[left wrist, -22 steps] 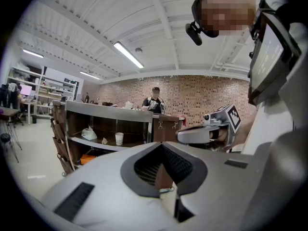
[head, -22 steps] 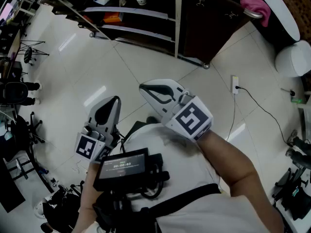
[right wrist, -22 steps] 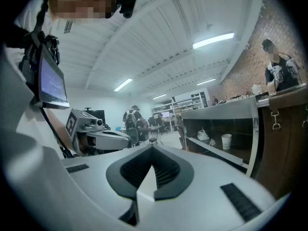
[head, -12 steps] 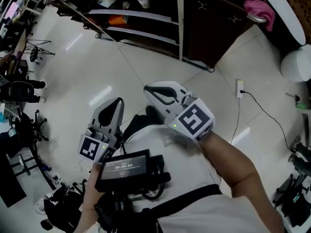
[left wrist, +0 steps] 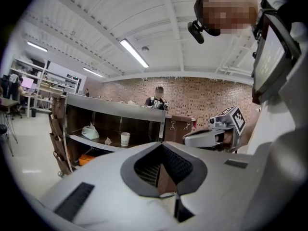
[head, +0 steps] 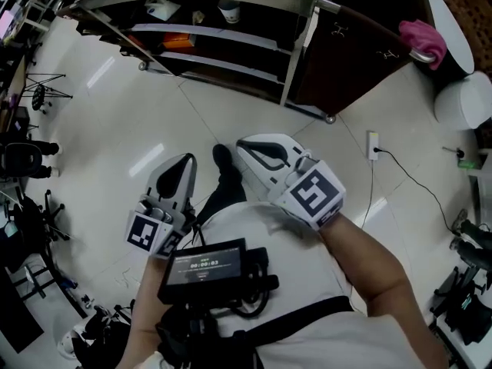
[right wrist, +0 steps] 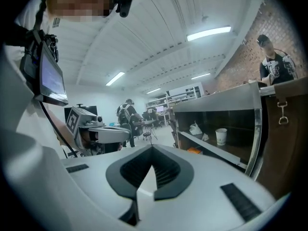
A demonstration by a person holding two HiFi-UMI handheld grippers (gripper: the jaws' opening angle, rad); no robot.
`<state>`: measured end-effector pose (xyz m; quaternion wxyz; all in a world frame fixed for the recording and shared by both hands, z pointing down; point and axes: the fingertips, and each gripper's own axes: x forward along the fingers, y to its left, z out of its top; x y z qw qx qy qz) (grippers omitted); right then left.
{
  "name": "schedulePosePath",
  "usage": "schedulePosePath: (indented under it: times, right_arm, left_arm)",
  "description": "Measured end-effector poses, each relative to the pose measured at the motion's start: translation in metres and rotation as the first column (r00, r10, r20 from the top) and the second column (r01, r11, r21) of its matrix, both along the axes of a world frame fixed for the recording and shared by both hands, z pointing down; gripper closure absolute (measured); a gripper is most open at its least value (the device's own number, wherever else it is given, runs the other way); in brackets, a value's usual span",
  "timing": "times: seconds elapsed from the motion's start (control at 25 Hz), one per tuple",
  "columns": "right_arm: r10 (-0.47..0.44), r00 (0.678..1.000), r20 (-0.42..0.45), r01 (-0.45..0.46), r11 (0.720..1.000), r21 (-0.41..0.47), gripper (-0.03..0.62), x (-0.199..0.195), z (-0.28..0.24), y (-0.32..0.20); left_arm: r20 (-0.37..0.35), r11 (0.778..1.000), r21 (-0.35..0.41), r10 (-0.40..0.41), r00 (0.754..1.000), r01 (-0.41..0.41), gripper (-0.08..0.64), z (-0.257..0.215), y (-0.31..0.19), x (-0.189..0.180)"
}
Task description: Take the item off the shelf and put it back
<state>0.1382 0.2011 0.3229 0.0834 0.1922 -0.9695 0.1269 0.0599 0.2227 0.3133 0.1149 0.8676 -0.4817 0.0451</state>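
Observation:
A dark open shelf unit (head: 231,37) with a metal top stands ahead on the pale floor. Its upper board carries a white paper cup (head: 228,10), a white crumpled bag (head: 160,8) and a small scrap; an orange item (head: 175,43) lies lower down. The cup (left wrist: 125,138) and bag (left wrist: 90,131) show in the left gripper view, the cup (right wrist: 221,136) also in the right gripper view. My left gripper (head: 181,161) and right gripper (head: 246,146) are held side by side in front of my chest, well short of the shelf. Both are shut and empty.
A dark cabinet (head: 361,52) adjoins the shelf on the right, with a pink cloth (head: 423,35) on its rail. A socket and cable (head: 373,143) lie on the floor at right. Chairs and stands (head: 27,144) crowd the left. A person (left wrist: 158,96) stands behind the shelf.
The shelf has come nearer and sits lower in the head view. A dark shoe now shows on the floor between the grippers. Both grippers stay shut and keep their pose.

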Motion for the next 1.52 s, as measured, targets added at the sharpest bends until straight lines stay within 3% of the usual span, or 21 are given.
schedulePosePath:
  times: [0.48, 0.6, 0.92, 1.12, 1.28, 1.52]
  right_arm:
    - [0.079, 0.996, -0.045, -0.080, 0.996, -0.024, 0.588, -0.071, 0.011, -0.102]
    - [0.122, 0.992, -0.025, -0.122, 0.993, 0.004, 0.588, -0.090, 0.011, -0.128]
    - [0.206, 0.978, -0.024, -0.205, 0.978, 0.043, 0.588, -0.134, 0.003, -0.171]
    - [0.191, 0.979, -0.063, -0.193, 0.981, -0.019, 0.588, -0.159, 0.010, -0.166]
    - [0.215, 0.976, -0.038, -0.215, 0.977, 0.008, 0.588, -0.167, 0.015, -0.178]
    - [0.197, 0.980, -0.036, -0.198, 0.979, -0.040, 0.588, -0.177, 0.019, -0.177]
  left_arm:
    - [-0.021, 0.987, -0.028, 0.160, 0.987, -0.161, 0.554, 0.009, -0.125, -0.087]
    - [-0.031, 0.979, -0.031, 0.200, 0.979, -0.201, 0.554, 0.013, -0.151, -0.103]
    - [-0.062, 0.954, -0.036, 0.296, 0.953, -0.299, 0.554, 0.016, -0.188, -0.131]
    - [-0.076, 0.954, -0.042, 0.295, 0.953, -0.298, 0.554, 0.021, -0.197, -0.153]
    - [-0.076, 0.958, -0.044, 0.281, 0.957, -0.285, 0.554, 0.024, -0.203, -0.164]
    - [-0.072, 0.960, -0.068, 0.268, 0.961, -0.273, 0.554, 0.034, -0.202, -0.168]
